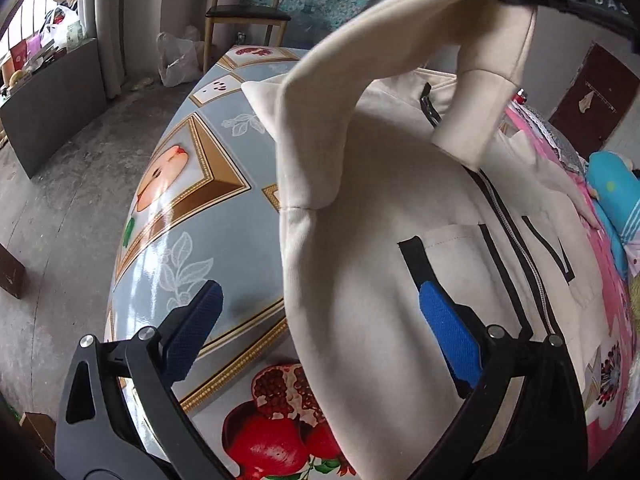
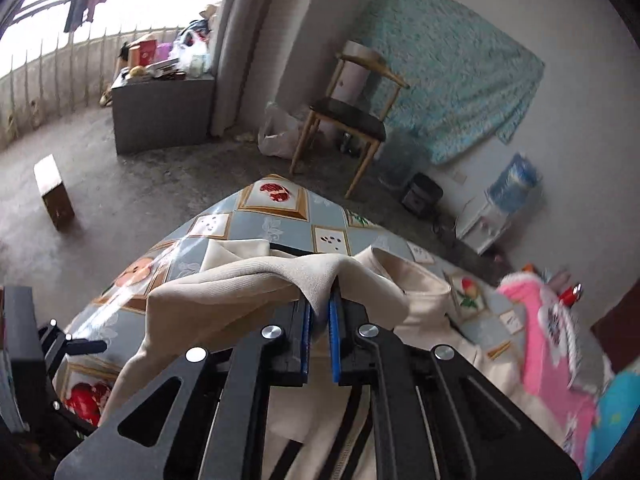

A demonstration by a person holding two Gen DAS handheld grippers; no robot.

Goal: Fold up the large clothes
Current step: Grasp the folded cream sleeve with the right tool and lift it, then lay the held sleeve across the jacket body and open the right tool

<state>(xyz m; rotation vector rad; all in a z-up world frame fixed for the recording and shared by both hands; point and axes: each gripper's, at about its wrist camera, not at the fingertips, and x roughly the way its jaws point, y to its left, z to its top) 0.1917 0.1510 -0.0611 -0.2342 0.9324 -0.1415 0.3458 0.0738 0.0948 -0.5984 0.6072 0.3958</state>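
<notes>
Now right claw (image 2: pixel 320 316) clenched on cream sleeve (image 2: pixel 280 276), left claw (image 1: pixel 316 320) spread wide, empty.

I see a cream jacket (image 1: pixel 384 200) with black trim on a grey-blue tablecloth (image 1: pixel 224 240) printed with gold frames and red pomegranates; gripper pads (image 1: pixel 450 328) are blue.

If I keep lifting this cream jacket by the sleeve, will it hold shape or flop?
Probably flop: the sleeve drapes in an arch from the right gripper, cuff dangling. The jacket looks thick, so its body likely stays down. It may slide on the glossy tablecloth.
</notes>
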